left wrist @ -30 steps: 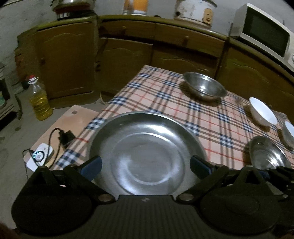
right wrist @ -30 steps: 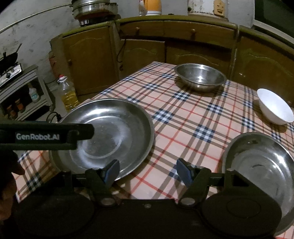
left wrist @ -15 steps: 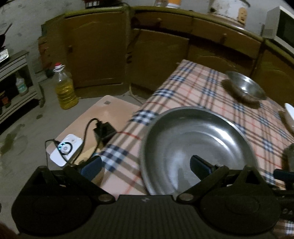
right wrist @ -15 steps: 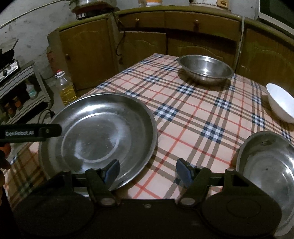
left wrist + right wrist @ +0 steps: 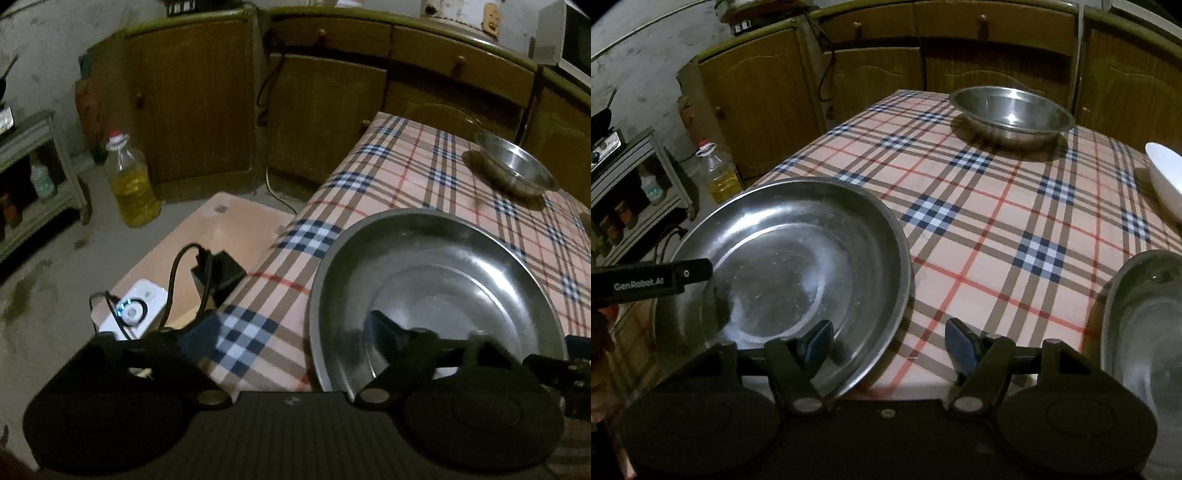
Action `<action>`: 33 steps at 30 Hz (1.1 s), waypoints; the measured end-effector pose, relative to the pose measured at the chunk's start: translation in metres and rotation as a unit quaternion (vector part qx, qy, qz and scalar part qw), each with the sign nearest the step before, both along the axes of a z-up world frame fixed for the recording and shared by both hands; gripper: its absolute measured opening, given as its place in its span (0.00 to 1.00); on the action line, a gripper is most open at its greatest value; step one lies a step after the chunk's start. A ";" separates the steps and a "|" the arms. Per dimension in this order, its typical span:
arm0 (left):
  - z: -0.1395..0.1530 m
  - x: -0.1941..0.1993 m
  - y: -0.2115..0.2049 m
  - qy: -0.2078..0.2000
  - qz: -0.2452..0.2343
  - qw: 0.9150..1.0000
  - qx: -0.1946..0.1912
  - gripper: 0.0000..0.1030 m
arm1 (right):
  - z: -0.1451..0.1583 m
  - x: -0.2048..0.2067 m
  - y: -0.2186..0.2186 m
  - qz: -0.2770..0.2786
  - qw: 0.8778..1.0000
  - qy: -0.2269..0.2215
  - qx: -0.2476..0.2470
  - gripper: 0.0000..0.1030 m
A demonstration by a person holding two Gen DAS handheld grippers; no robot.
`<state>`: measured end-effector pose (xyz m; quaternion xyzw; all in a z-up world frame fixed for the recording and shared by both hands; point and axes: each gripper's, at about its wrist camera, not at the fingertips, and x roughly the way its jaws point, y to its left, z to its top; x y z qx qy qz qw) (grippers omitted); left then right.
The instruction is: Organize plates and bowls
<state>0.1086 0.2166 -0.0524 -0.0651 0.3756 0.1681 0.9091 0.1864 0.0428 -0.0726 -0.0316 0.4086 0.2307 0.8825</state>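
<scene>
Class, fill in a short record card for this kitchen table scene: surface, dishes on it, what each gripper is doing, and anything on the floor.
surface: table with checked cloth
large steel plate: near corner of table
steel bowl: far end of table
white bowl: right edge of table
second steel dish: near right, partly cut off
left gripper: jaws closing, straddling the plate's near rim, not yet pinching it
right gripper: open, one finger over the plate, nothing held
floor: oil bottle by the cupboards
</scene>
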 end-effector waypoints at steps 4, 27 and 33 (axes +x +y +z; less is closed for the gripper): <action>0.000 0.001 -0.005 -0.006 -0.016 1.000 0.011 0.55 | -0.001 0.002 0.004 0.002 1.000 -0.007 0.003 0.74; 0.021 -0.013 -0.022 -0.028 -0.047 0.998 -0.020 0.23 | 0.027 -0.017 -0.010 -0.011 0.999 -0.041 0.013 0.35; 0.033 -0.017 -0.029 -0.039 -0.052 0.998 -0.016 0.23 | 0.043 -0.029 -0.019 -0.012 0.998 -0.061 0.019 0.35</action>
